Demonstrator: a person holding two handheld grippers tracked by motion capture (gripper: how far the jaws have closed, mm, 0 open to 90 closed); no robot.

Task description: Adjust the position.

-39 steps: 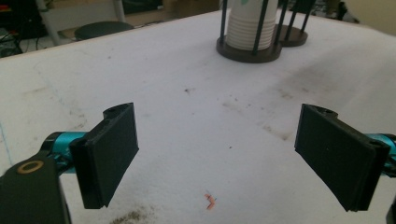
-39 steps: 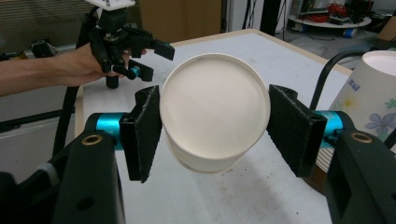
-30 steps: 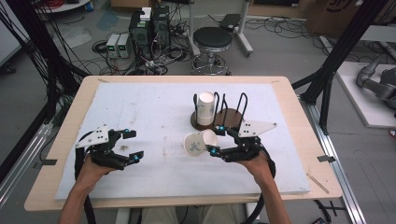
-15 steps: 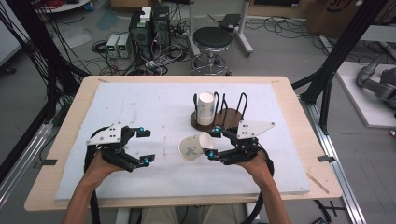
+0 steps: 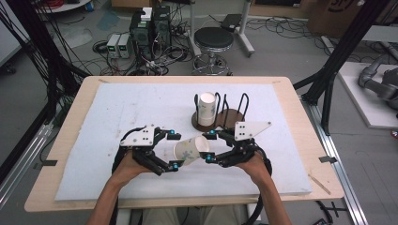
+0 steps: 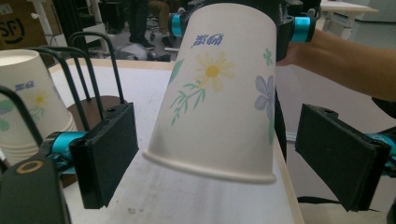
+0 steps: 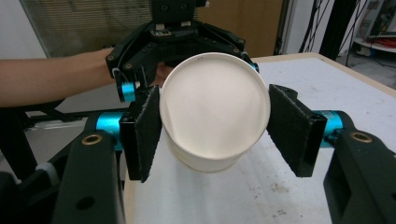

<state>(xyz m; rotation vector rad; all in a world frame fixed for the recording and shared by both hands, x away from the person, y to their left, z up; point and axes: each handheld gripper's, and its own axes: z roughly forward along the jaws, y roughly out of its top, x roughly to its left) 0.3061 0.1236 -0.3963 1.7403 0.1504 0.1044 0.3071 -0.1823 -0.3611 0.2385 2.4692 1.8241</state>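
Fingers (image 6: 109,154) of the left gripper (image 5: 174,150) stand apart on both sides of the cup's (image 5: 191,149) base end, not pressing it. Further right, the right gripper (image 5: 209,145) is clenched on the cup near its rim (pads against its wall), holding it sideways above the mat (image 5: 94,140), in front of the rack (image 5: 220,112) with a second cup (image 5: 206,108).

I think the thin paper could crumple if the left gripper closes hard, or the cup could drop if the right one lets go too early. From above, the right pads are hard to make out behind the cup.
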